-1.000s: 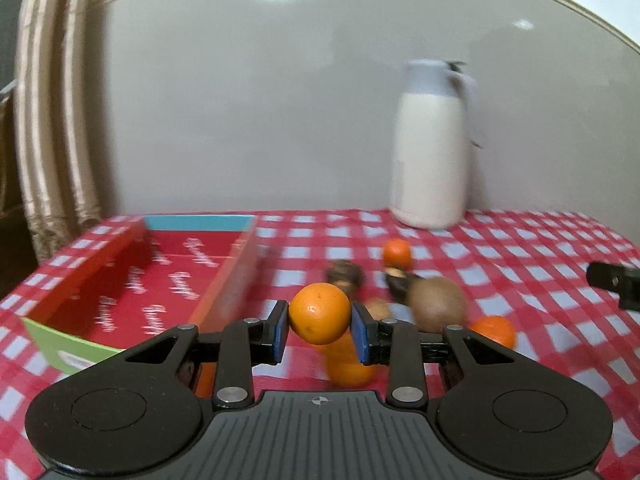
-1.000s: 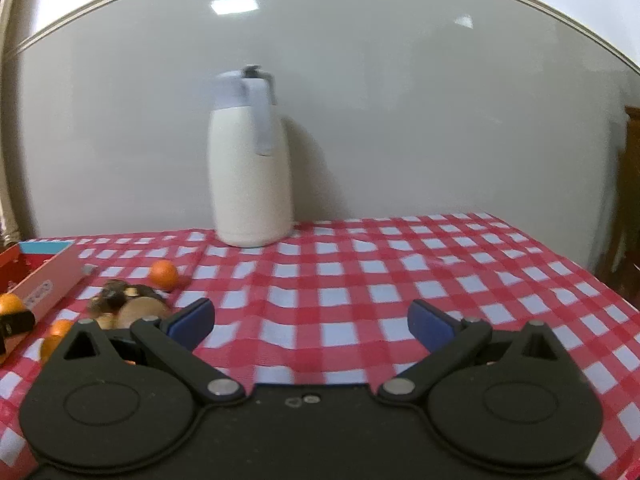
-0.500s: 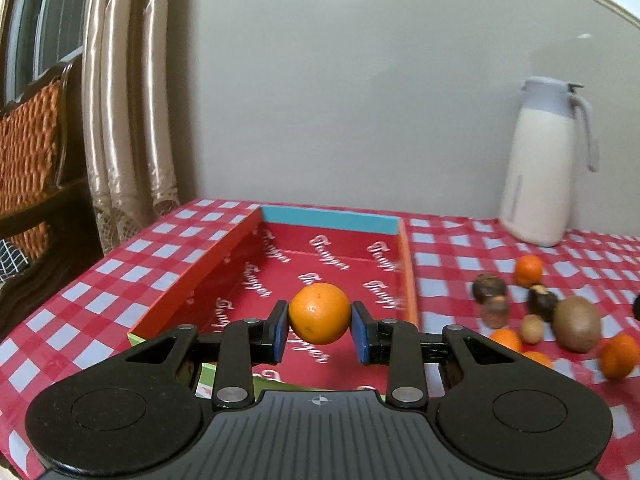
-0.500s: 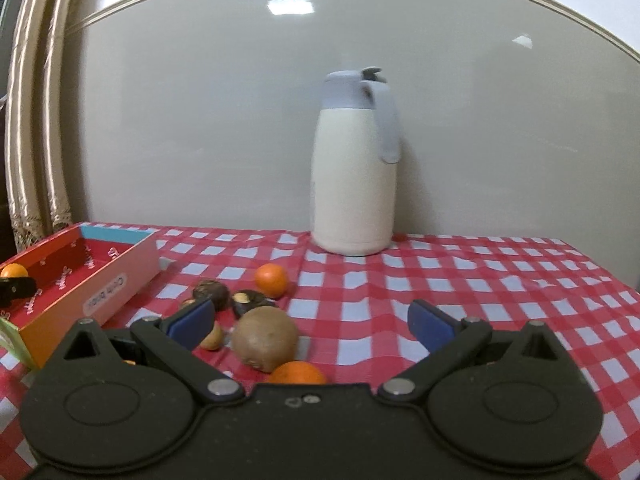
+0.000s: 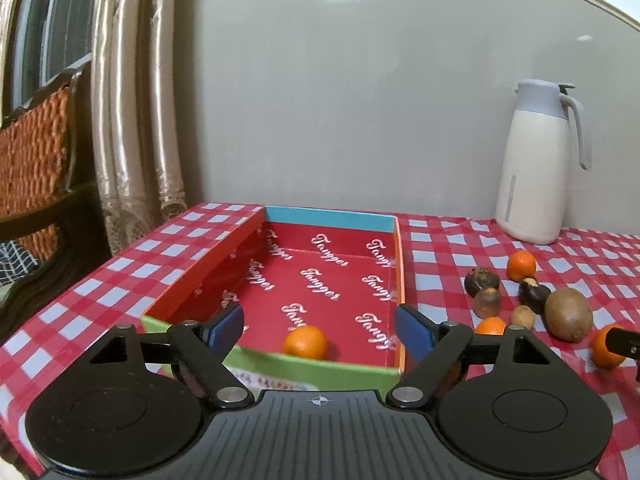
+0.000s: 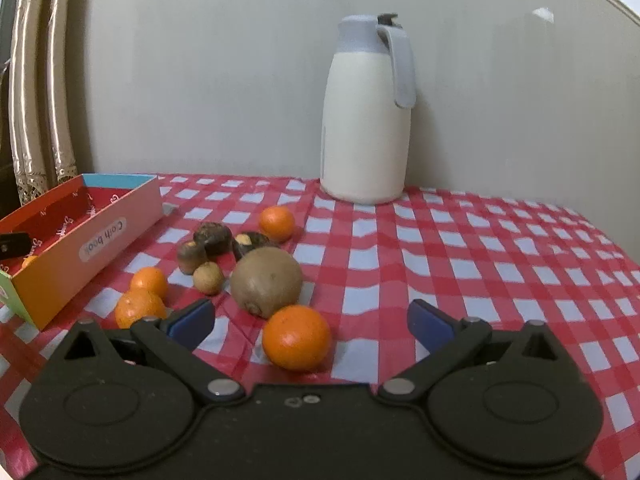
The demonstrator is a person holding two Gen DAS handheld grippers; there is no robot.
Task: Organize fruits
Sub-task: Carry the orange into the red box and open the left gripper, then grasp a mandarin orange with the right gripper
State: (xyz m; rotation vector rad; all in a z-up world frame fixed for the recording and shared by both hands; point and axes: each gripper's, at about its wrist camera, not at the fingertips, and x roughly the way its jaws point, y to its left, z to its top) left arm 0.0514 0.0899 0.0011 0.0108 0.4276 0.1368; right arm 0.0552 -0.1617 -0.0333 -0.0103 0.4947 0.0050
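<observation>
One fruit boxed: small round orange is seen low centre, inside red printed cardboard box.
Left gripper: jaws just spread apart, nothing clamped.
Right gripper: jaws held apart, nothing clamped.

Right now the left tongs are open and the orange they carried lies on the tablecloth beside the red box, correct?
Not quite. The left tongs have just opened and are empty, but the orange lies inside the red box, near its green front wall. The left wrist view shows it.
</observation>
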